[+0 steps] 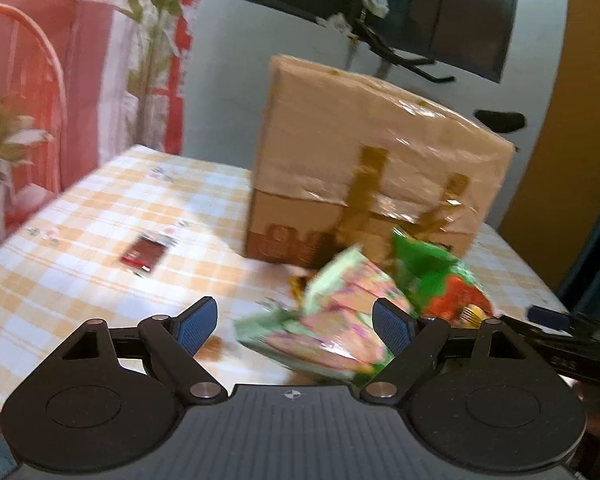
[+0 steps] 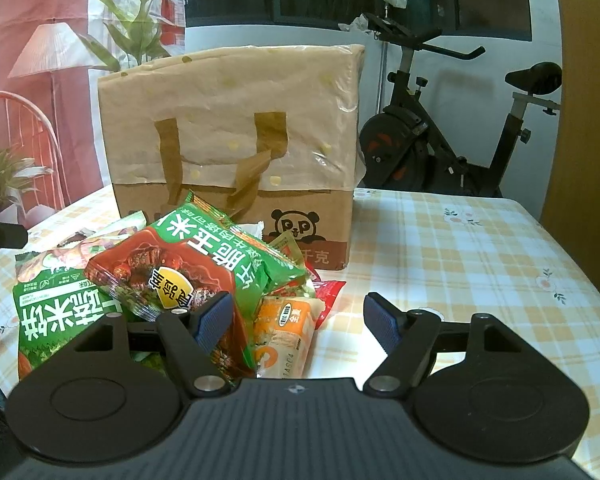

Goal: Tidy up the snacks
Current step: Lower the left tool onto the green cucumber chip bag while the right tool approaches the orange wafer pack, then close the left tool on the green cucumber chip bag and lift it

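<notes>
A pile of snack packets lies in front of a taped cardboard box. In the right wrist view a red-and-green corn snack bag tops the pile, with a green rice-cracker bag to its left and an orange-and-white packet to its right. My right gripper is open and empty, just short of the orange packet. In the blurred left wrist view my left gripper is open, with a pale green-and-pink packet between its fingers, untouched. The box stands behind.
A small dark red packet lies alone on the checked tablecloth left of the box. The right gripper's arm shows at the left view's right edge. An exercise bike stands behind the table; plants and a red chair at left.
</notes>
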Action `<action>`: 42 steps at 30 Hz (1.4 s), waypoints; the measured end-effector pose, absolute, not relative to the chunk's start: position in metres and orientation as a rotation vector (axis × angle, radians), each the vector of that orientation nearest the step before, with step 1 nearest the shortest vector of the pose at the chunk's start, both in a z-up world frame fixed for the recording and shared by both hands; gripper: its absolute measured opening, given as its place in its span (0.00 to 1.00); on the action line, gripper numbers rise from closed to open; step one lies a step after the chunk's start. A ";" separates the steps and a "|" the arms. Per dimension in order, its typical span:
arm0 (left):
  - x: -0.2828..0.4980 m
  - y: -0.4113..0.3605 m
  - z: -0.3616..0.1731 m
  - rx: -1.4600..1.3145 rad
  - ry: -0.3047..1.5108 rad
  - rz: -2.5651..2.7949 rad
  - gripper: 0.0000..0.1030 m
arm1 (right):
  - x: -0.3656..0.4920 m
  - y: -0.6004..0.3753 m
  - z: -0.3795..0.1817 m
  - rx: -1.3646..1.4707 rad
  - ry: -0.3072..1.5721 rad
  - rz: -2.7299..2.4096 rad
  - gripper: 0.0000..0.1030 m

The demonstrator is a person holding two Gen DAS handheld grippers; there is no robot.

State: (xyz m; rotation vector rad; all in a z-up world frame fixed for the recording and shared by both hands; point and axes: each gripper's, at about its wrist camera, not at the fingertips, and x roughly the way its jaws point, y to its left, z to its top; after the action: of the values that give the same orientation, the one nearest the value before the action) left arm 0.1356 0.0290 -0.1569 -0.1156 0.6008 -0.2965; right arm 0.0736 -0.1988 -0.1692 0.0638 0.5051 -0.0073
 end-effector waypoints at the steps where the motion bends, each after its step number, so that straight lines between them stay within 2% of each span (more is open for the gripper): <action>1: 0.135 0.027 -0.158 -0.118 0.613 -0.315 0.84 | 0.074 -0.199 -0.169 0.064 0.506 -0.004 0.73; 6: 0.135 0.015 -0.167 -0.086 0.657 -0.348 0.86 | 0.074 -0.198 -0.170 0.062 0.511 0.018 0.73; 9: 0.135 0.014 -0.169 -0.079 0.671 -0.353 0.90 | 0.074 -0.195 -0.171 0.051 0.516 0.036 0.73; 42: 0.159 0.008 -0.178 -0.006 0.704 -0.286 0.98 | 0.077 -0.174 -0.181 -0.015 0.577 0.129 0.73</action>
State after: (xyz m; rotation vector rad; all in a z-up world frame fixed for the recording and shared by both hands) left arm 0.1589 0.0083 -0.1779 -0.0056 0.7042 -0.2859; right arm 0.0773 -0.1744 -0.1812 -0.0150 0.5768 0.1293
